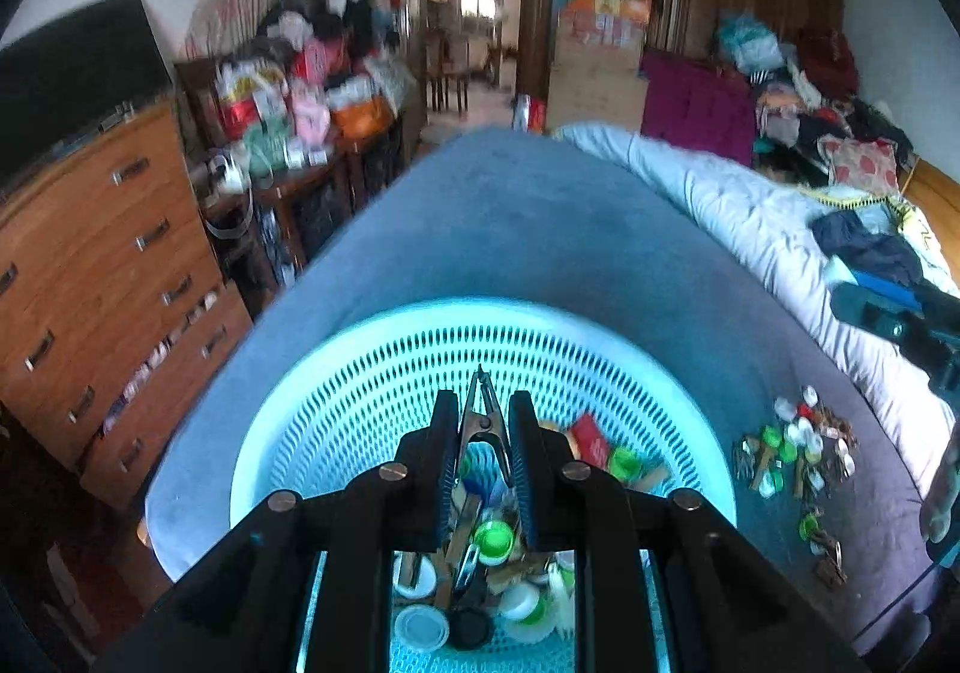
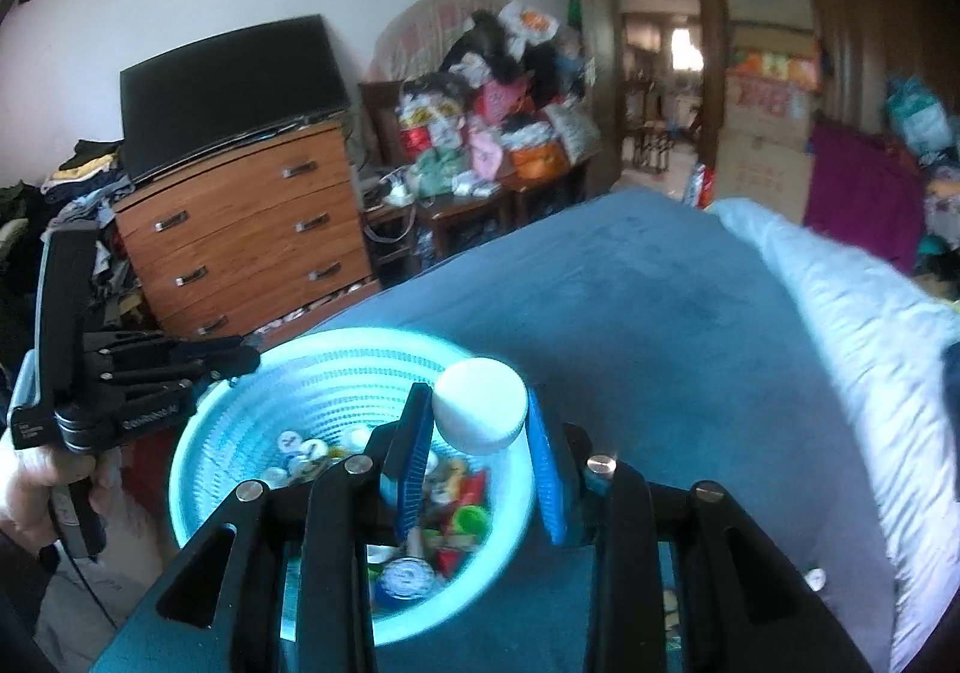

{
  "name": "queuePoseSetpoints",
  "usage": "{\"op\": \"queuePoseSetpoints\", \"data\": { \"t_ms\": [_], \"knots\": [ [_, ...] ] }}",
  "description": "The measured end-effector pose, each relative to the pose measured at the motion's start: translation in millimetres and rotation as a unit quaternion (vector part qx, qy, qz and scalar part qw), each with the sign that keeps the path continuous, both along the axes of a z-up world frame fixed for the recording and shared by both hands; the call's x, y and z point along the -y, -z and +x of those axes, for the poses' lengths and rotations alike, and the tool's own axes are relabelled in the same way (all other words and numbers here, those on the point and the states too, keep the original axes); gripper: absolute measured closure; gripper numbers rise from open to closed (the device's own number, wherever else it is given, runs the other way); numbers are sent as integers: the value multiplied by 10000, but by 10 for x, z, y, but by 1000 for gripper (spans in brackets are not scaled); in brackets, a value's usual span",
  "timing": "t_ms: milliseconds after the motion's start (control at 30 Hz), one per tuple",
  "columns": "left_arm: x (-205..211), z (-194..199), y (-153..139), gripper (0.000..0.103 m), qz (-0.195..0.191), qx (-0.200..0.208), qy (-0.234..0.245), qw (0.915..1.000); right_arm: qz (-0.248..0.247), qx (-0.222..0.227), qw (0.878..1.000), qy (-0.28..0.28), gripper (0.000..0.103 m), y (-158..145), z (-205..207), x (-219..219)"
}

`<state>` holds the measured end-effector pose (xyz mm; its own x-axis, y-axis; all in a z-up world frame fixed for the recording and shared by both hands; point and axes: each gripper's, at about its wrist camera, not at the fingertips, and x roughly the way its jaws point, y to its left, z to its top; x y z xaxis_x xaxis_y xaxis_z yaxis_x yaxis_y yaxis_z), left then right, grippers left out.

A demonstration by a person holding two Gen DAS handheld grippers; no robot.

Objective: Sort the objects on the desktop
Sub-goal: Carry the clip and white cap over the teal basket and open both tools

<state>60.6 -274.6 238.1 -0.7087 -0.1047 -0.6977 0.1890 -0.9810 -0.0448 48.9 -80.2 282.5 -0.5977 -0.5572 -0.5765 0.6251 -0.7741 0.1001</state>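
A: Our left gripper [image 1: 480, 421] grips a metal clip [image 1: 480, 409] over the basket [image 1: 360, 373].

B: Our right gripper [image 2: 480, 421] clamps a white cap [image 2: 480, 406], basket at seven o'clock.

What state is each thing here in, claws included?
Left claw: shut on a metal clip, above the basket.
Right claw: shut on a white cap, above the basket.
Basket: upright on the blue cover, partly filled with caps and clips.
Small pile: loose on the cover, unsorted.
Dresser: bottom drawer ajar.
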Motion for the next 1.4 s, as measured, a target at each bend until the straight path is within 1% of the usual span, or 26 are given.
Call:
{"op": "queuePoseSetpoints", "data": {
  "t_ms": [233,333,433,733,967,1000,1033,1067,1100,1133,1267,1367,1400],
  "knots": [
    [188,-107,160,85,250,428,101,9987,104,565,9980,-272,73,111,-174,312],
    [235,-177,215,85,275,505,121,9983,160,617,9974,-334,73,147,-184,355],
    [210,-168,251,85,287,535,131,9981,187,664,9970,-359,73,174,-198,415],
    [149,-221,286,85,278,538,133,9981,235,697,9965,-403,73,206,-197,461],
    [187,-260,323,84,210,536,39,9983,254,709,9963,-413,72,247,-177,509],
    [189,-264,334,75,178,543,-3,9984,241,711,9963,-416,71,254,-173,512],
    [202,-264,338,68,152,537,-56,9984,233,720,9962,-423,65,256,-175,511],
    [208,-255,340,57,148,515,-84,9985,220,712,9963,-418,60,260,-169,508],
    [206,-248,333,54,147,478,-83,9987,199,700,9964,-424,48,268,-165,493],
    [206,-246,329,54,129,475,-84,9988,179,689,9965,-433,43,269,-155,492],
    [199,-235,292,54,89,415,-127,9990,152,666,9968,-423,43,261,-142,482],
    [153,-215,233,54,37,329,-83,9994,125,597,9974,-382,37,229,-129,460],
    [96,-208,193,53,-11,269,-44,9996,97,549,9978,-358,35,210,-119,424]
  ]
}}
